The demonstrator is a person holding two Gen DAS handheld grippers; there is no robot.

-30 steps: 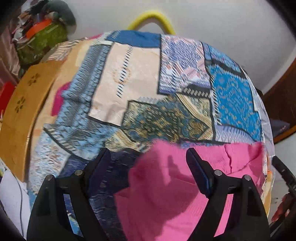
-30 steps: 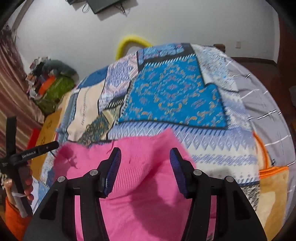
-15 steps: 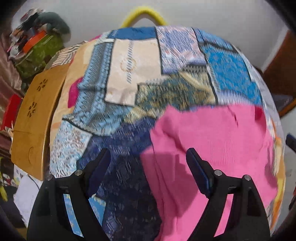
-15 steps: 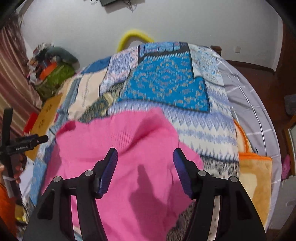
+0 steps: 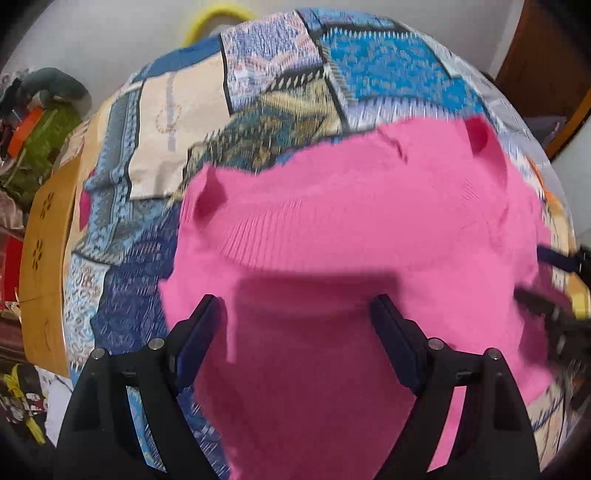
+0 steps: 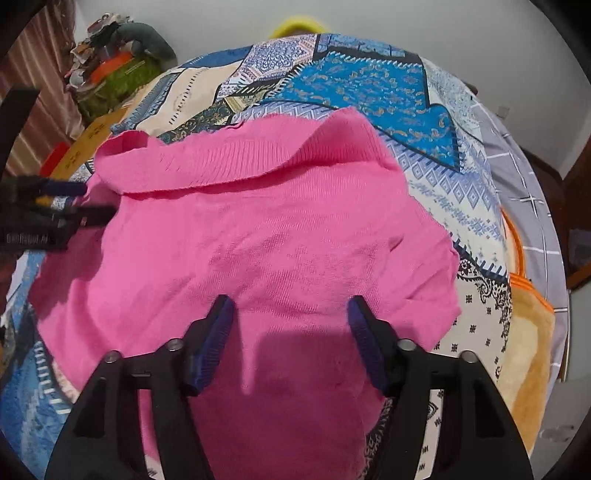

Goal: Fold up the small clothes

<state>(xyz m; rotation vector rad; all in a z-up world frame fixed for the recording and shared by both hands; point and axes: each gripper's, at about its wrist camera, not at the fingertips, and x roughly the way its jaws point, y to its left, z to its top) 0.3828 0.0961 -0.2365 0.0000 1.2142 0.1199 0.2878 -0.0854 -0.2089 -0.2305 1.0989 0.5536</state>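
Note:
A pink knit garment (image 5: 351, 229) lies spread on a patchwork bedspread (image 5: 295, 85), its ribbed hem folded over at the far side; it also shows in the right wrist view (image 6: 258, 229). My left gripper (image 5: 295, 325) is open above the garment's near left part, holding nothing. My right gripper (image 6: 290, 325) is open above the near middle of the garment, holding nothing. The left gripper also shows at the left edge of the right wrist view (image 6: 74, 203), at the garment's left side. The right gripper shows at the right edge of the left wrist view (image 5: 554, 280).
The patchwork bedspread (image 6: 369, 81) covers the bed. An orange blanket (image 6: 532, 332) and a grey checked sheet (image 6: 524, 177) lie at the right. A wooden board (image 5: 44, 258) stands at the bed's left side. A clutter pile (image 6: 118, 59) and a yellow hoop (image 5: 218, 18) stand by the wall.
Both grippers pulled back and rose, so much more of the pink garment now shows, lying spread on the bed. Both stayed open.

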